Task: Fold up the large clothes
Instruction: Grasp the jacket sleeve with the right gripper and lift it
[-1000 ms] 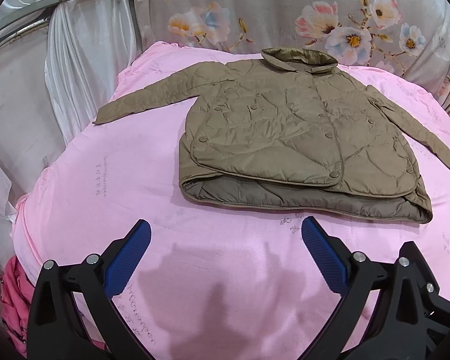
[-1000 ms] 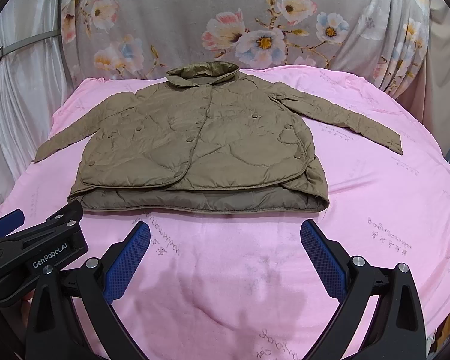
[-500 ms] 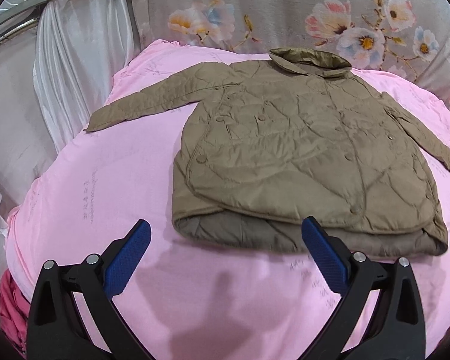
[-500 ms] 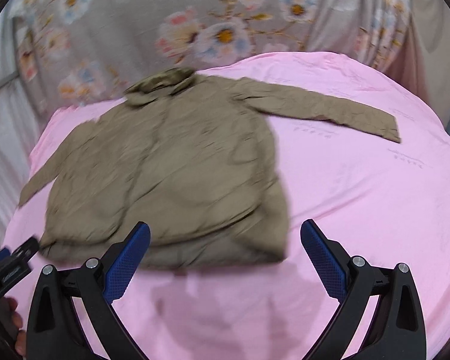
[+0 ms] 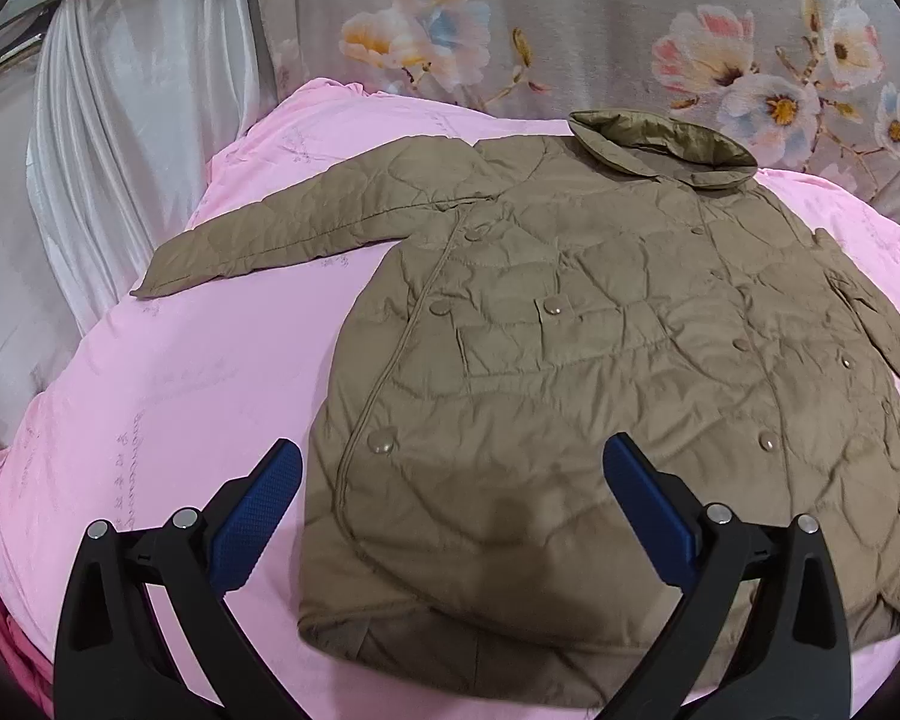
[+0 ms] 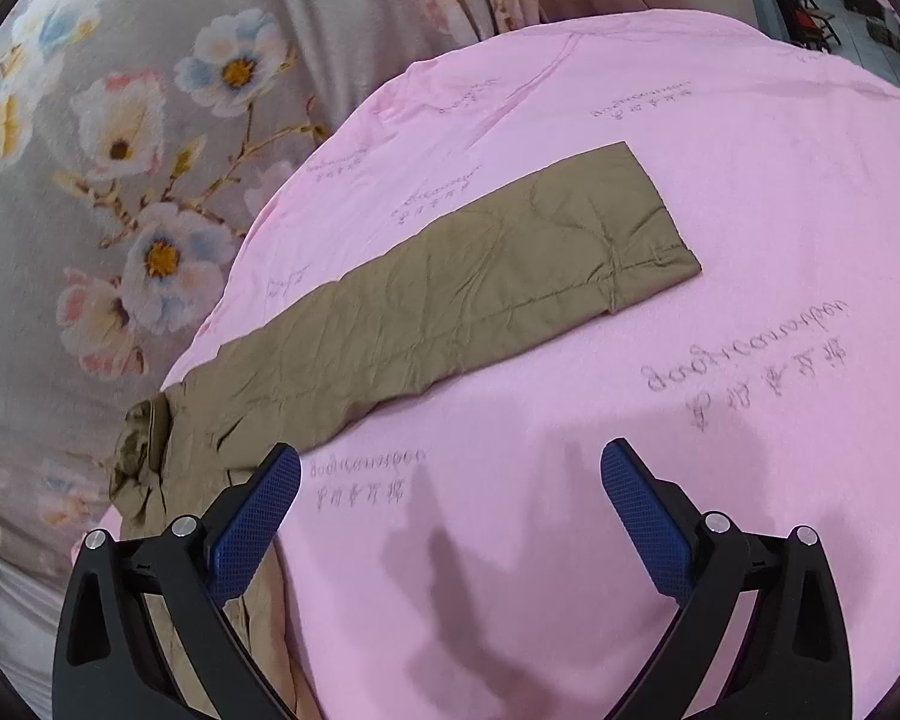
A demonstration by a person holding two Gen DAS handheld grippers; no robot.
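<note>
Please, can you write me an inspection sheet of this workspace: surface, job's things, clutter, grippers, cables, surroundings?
Surface: pink sheet with faint printed writing, lightly wrinkled.
Job's things: olive quilted jacket lying flat, front up, collar at the far side; right sleeve stretched out straight on the sheet.
Clutter: nothing seen.
Grippers: left gripper open, above the jacket's lower front, holding nothing; right gripper open, empty, pointing toward the right sleeve.
Cables: nothing seen.
Surroundings: grey floral curtain behind, white drape at left.
</note>
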